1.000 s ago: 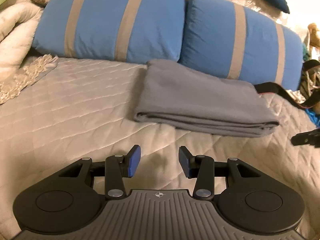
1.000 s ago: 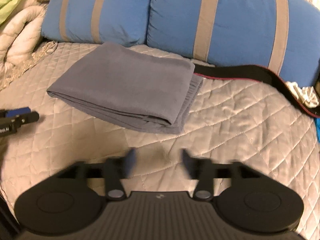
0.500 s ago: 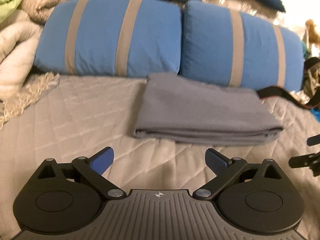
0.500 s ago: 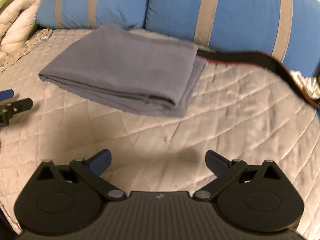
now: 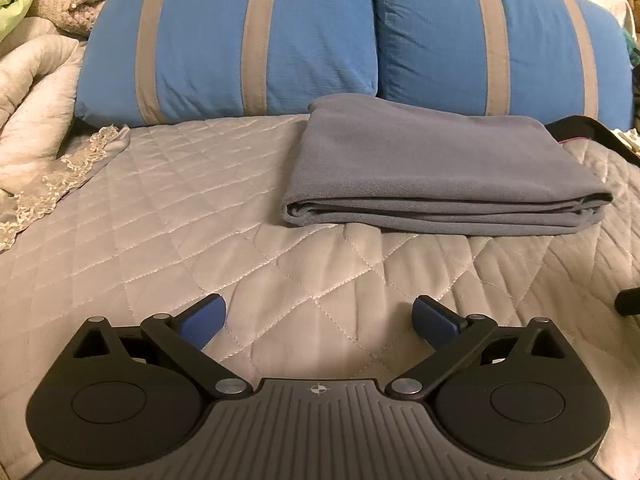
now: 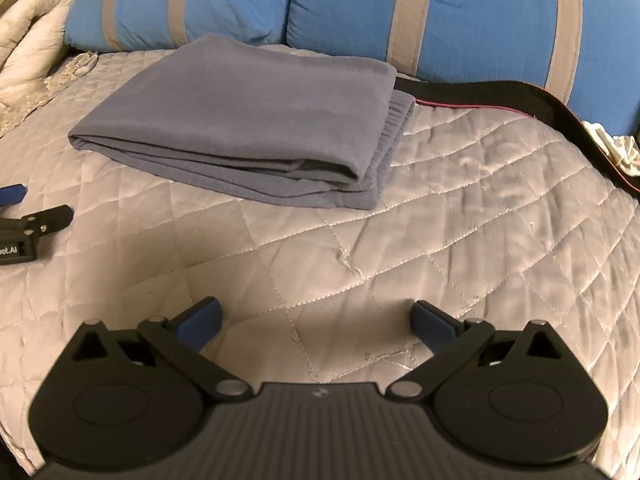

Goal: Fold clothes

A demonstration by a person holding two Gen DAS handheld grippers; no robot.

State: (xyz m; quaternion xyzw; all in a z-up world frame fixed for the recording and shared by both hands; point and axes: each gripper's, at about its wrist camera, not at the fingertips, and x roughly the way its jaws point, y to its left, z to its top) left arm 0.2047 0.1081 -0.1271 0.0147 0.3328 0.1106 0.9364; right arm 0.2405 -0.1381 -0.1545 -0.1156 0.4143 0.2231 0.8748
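On the quilted beige bedspread (image 5: 168,240), scanning left to right: rumpled cream comforter with a lace edge (image 5: 36,92) at far left, not a garment as far as can be told, untouched. Behind, two blue pillows with tan stripes (image 5: 240,40) along the headboard side

Centre-right: grey fleece garment, folded into a flat rectangular stack (image 5: 436,168), several layers showing at its near edge, layers roughly flush. Its far edge lies against the pillows. Right wrist view shows a ribbed hem (image 6: 394,128) sticking out slightly on the stack's right side. Black strap with red piping (image 6: 500,96) trails off to the right, just beside the stack; a scrap of white cloth (image 6: 612,144) at far right, too small to identify

Left gripper (image 5: 320,320): jaws spread wide, nothing between the blue pads, only bare quilt; well short of the stack. Right gripper (image 6: 316,320): likewise spread wide, empty, over bare quilt

Judgement: the grey piece looks finished, folded and released. Remaining, at most, tucking the hem; whether another garment waits cannot be told from these views
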